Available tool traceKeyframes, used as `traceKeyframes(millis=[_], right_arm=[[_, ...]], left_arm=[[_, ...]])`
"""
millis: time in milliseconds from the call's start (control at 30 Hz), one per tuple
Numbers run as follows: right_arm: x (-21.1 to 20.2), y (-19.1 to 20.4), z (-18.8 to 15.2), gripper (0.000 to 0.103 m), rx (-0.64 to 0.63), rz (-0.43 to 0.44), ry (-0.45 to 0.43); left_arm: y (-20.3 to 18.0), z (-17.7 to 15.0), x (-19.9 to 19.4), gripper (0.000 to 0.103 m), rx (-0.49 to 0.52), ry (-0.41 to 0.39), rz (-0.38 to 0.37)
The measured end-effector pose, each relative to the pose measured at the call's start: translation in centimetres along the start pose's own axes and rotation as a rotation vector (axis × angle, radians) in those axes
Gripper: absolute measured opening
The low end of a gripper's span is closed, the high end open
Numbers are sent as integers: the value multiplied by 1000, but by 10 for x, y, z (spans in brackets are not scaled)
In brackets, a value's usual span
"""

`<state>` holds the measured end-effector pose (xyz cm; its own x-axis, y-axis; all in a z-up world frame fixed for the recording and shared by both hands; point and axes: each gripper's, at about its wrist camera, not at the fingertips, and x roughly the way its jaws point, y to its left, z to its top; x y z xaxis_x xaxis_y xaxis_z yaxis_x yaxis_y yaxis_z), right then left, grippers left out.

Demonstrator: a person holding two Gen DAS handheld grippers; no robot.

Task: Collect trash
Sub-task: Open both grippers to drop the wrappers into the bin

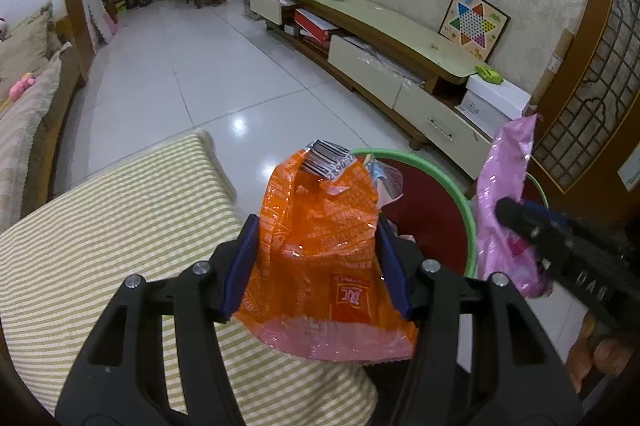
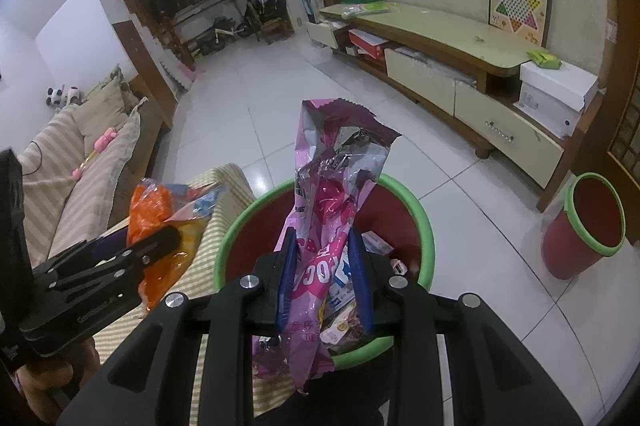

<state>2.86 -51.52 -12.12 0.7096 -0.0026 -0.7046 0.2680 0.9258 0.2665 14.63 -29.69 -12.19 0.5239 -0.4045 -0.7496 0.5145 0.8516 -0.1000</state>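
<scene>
Orange wrapper [image 1: 316, 246] sits clamped between the blue pads of the left gripper [image 1: 316, 262], its barcoded top edge standing up and its lower end hanging over the striped cushion [image 1: 120, 226]. Just to its right, the right gripper [image 2: 324, 274] is closed on a pink wrapper [image 2: 328, 193], which stands upright above the red bin with the green rim [image 2: 428, 226]; that wrapper's bottom end droops over the bin's near edge. Inside the bin lie several other small packets [image 2: 376, 246], too jumbled to tell apart. The left gripper holds its wrapper beside the bin, over the cushion's edge rather than above the opening. A second red bin [image 2: 584, 230] stands well apart on the tiled floor [image 2: 320, 113], near the low TV cabinet [image 2: 440, 41].
</scene>
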Motion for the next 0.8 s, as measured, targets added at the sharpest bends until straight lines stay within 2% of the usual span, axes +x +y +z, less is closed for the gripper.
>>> traceKeyframes(millis=[367, 500, 567, 600, 633, 667, 700, 733, 800], right_arm=[[35, -12, -10, 26, 16, -38, 63], [44, -13, -10, 26, 17, -48, 76], [48, -11, -11, 26, 13, -53, 82], [49, -10, -12, 26, 12, -54, 83], [50, -8, -13, 29, 11, -58, 85], [52, -8, -12, 36, 11, -63, 87], [53, -8, -13, 53, 13, -64, 87], [52, -8, -13, 57, 14, -69, 83], [51, -7, -15, 57, 14, -80, 82]], left_arm=[[-9, 7, 32, 55, 43, 51, -6], [-9, 7, 32, 56, 46, 47, -10], [-7, 9, 32, 58, 44, 47, -12], [-6, 9, 32, 62, 44, 47, -10], [-5, 11, 33, 73, 43, 48, -7], [-5, 12, 33, 79, 40, 47, -4], [-4, 13, 33, 87, 38, 42, -1], [-2, 13, 31, 87, 35, 34, 3], [0, 15, 25, 87, 30, 27, 1]])
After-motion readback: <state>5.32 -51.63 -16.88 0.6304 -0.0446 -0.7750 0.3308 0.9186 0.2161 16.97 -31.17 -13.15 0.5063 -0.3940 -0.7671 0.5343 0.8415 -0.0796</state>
